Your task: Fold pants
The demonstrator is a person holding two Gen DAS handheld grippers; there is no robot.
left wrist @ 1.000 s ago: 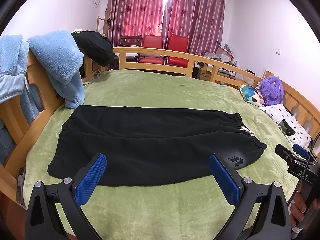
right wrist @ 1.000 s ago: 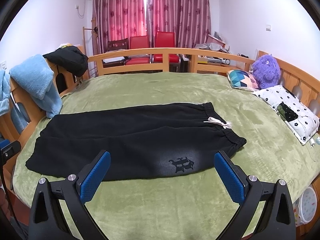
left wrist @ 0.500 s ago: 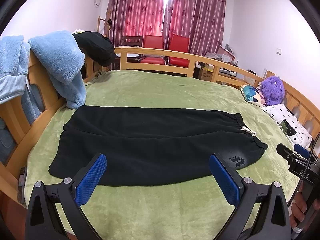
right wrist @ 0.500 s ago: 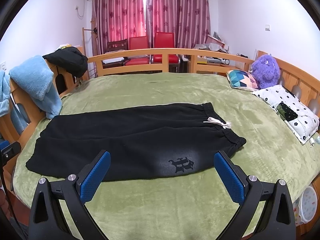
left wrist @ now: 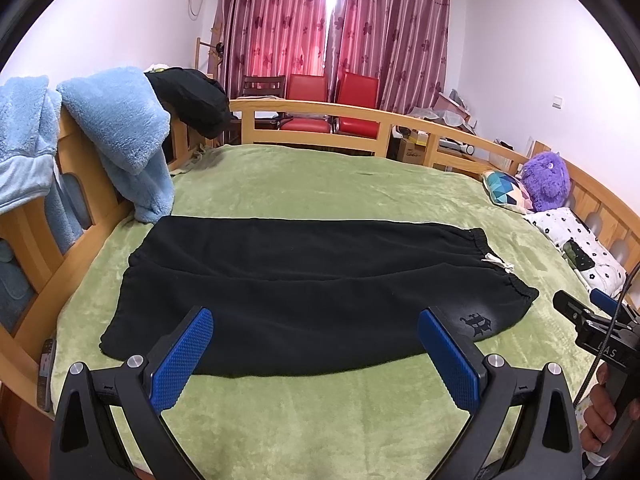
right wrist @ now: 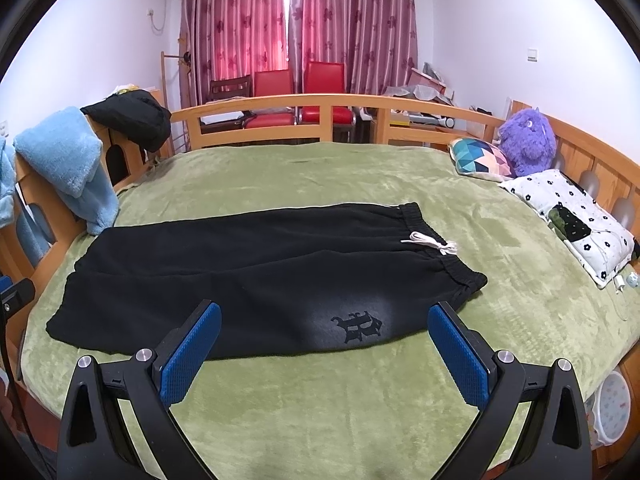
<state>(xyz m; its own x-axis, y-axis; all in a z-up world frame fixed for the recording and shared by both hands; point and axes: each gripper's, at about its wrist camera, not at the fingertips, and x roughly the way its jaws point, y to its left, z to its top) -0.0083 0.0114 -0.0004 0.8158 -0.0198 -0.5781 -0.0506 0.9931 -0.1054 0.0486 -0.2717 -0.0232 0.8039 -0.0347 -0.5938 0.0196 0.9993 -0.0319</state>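
Black pants lie flat across a green blanket on the bed, legs to the left, waistband with a white drawstring to the right. They also show in the right wrist view, with a black logo near the front edge. My left gripper is open and empty, hovering above the blanket in front of the pants' near edge. My right gripper is open and empty, in front of the logo end. The right gripper also shows at the left wrist view's right edge.
A wooden bed rail runs around the bed. Blue fleece clothes and a black garment hang on the left rail. A patterned pillow, a colourful cushion and a purple plush toy lie at the right. Red chairs stand behind.
Both grippers have stayed nearly still; the left wrist view has shifted very slightly. Nothing was taken hold of and the pants have not moved.
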